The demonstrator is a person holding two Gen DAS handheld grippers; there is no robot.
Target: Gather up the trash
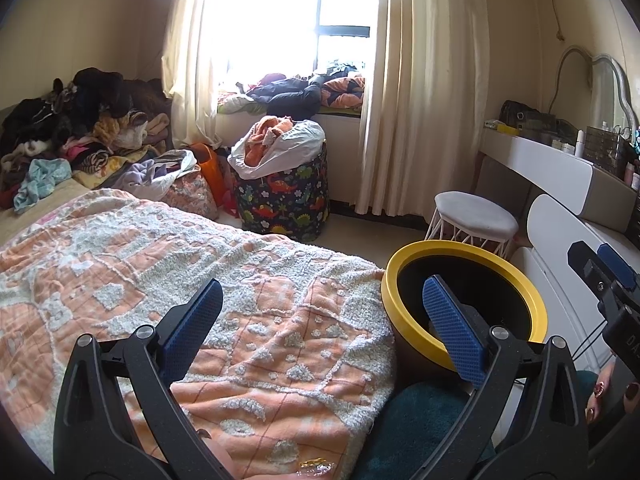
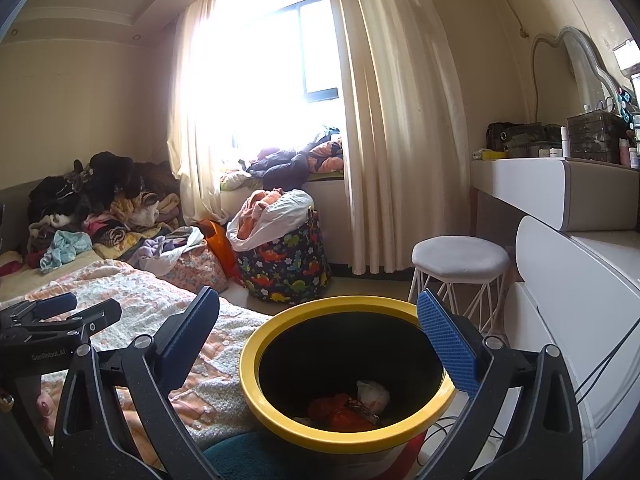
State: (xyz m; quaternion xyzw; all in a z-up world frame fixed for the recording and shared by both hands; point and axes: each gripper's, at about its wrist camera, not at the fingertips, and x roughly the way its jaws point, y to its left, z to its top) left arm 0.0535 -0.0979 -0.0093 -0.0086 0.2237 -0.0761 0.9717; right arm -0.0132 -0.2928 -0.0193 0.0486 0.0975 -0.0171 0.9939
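Trash bin (image 2: 256,364), yellow-rimmed with a black inside, fills the lower centre of the right wrist view and sits beside the bed's orange-and-white blanket (image 1: 168,264), likely parked there for easy drops. Crumpled white and red trash (image 2: 352,404) already lies at its bottom. Right gripper (image 2: 320,340) hangs over the rim, fingers spread wide and empty, as after or before a drop. Left gripper (image 1: 324,320) sits low centre over the blanket, fingers also apart, nothing held. A small shiny wrapper (image 1: 316,466) lies on the blanket at the bottom edge, probably the next pickup.
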